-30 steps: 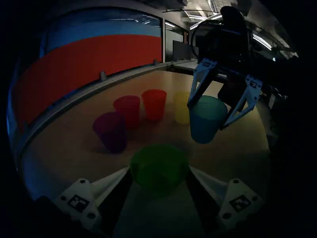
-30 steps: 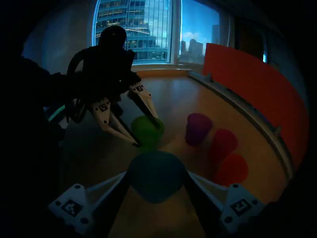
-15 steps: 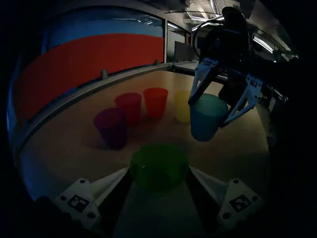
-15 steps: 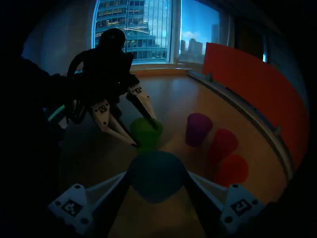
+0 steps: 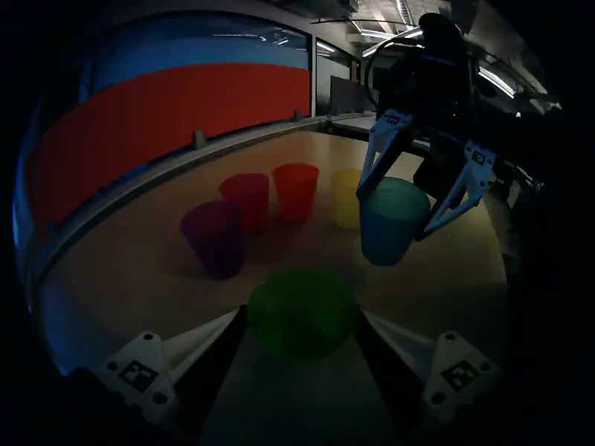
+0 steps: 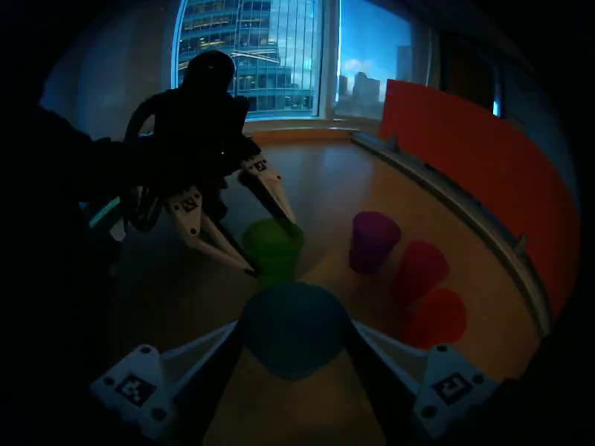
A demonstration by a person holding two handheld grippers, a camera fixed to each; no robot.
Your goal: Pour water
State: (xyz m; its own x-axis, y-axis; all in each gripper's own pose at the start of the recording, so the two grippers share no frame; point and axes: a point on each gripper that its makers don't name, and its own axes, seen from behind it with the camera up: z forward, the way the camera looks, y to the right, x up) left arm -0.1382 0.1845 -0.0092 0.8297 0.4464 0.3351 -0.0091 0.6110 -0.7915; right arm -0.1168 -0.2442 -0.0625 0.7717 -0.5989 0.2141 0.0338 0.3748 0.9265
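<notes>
Left gripper view shows the left claw (image 5: 301, 316) pinching a green cup (image 5: 301, 293) from both sides, right between its fingers. Across from it, the right claw (image 5: 392, 215) pinches a blue cup (image 5: 387, 234) the same way. Both cups stand tall with the open end up, and the blue one leans a little. A purple cup (image 5: 216, 239), a dark red cup (image 5: 249, 202), a red cup (image 5: 295, 192) and a yellow cup (image 5: 342, 199) stand in a row on the desk (image 5: 126, 282), near its edge by the red wall (image 5: 163, 104). Open desk lies between the two held cups.
</notes>
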